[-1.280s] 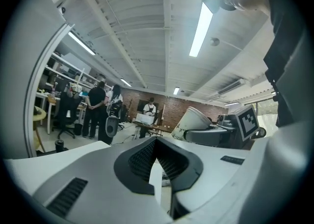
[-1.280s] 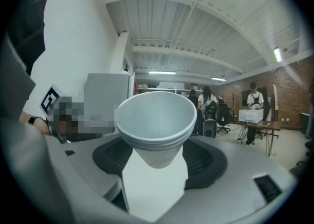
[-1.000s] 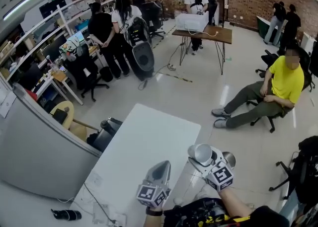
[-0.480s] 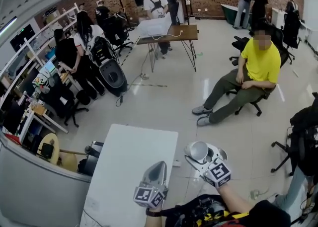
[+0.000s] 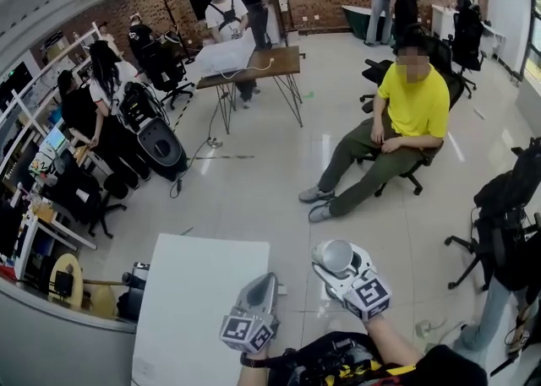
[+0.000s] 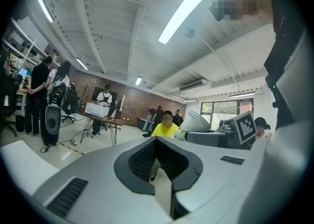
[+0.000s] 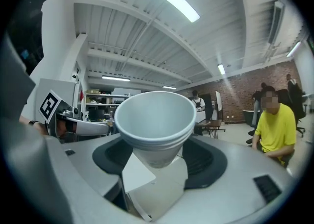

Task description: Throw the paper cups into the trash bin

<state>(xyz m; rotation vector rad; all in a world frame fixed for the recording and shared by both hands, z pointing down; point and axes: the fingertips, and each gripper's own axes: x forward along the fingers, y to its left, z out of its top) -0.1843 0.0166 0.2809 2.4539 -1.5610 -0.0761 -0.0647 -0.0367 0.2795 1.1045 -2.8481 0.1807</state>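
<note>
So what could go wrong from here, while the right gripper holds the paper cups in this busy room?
1. The right gripper grips the nested paper cups near their narrow base, lying almost level. The inner cups might slide out.
2. No trash bin is clearly in view, so a throw cannot yet be aimed.
3. The seated person in the yellow shirt is ahead on the floor, so a bump or a badly thrown cup is possible.

The white table (image 5: 203,291), which ran out ahead of the left gripper (image 5: 269,279), now lies off to its left side. The seated person in yellow (image 5: 412,106), earlier far to the right of the right gripper (image 5: 336,256), now sits almost straight ahead of it.
</note>
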